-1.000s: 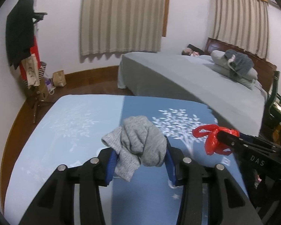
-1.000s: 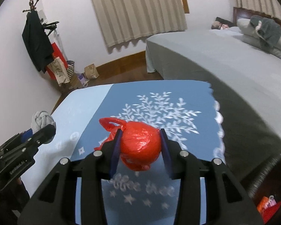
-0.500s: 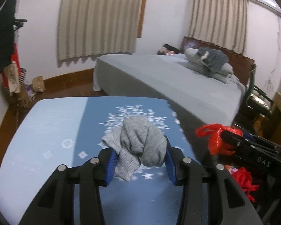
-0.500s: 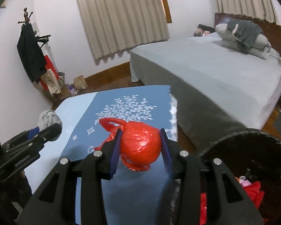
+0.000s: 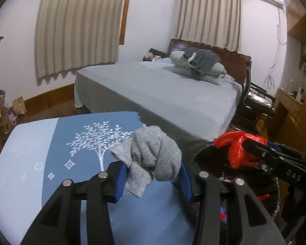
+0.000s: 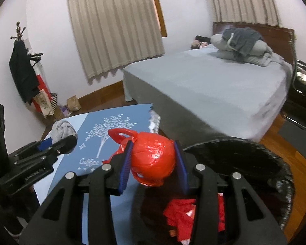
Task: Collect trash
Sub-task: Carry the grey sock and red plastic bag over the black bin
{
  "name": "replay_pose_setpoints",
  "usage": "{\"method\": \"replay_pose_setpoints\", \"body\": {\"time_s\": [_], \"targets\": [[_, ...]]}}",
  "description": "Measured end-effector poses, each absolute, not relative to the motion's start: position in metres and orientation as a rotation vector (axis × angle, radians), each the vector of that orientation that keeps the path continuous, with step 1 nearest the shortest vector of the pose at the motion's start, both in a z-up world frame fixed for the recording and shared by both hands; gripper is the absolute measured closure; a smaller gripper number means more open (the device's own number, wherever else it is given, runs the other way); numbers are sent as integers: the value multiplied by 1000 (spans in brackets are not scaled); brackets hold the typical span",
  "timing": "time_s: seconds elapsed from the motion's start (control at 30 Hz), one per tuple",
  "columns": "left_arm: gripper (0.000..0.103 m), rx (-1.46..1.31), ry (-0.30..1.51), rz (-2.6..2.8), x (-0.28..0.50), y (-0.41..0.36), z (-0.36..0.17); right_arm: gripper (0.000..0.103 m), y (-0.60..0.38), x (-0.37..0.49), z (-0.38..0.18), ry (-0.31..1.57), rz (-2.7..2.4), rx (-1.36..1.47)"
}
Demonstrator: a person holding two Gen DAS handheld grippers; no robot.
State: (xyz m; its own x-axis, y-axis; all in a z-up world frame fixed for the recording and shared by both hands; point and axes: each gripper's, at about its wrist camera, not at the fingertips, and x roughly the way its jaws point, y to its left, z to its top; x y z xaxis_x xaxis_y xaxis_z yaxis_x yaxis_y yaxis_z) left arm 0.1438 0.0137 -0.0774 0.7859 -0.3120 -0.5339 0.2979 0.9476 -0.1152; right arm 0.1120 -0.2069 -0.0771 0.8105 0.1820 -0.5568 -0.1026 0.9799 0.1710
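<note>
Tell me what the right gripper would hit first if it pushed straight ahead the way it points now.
Probably the black trash bin: the right gripper, its fingers clamped on the red bag, points down over the bin's near rim, towards its opening. Depth is unclear; the grey bed lies beyond.

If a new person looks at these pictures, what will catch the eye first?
Probably the red plastic bag, knotted into a ball and clamped in the right gripper over the black trash bin. Next, the grey cloth bunched in the left gripper above the blue tablecloth.

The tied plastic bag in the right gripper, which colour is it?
Red. The tied plastic bag shows best in the right wrist view.
</note>
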Motion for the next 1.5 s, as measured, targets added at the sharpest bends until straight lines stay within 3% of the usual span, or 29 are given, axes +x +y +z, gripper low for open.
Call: {"method": "replay_pose_setpoints", "body": {"time_s": [0.73, 1.5], "targets": [[58, 49, 521, -516, 122, -83, -45, 65, -286, 49, -52, 529, -13, 165], [58, 89, 518, -600, 110, -130, -38, 65, -321, 23, -44, 512, -91, 175]]}}
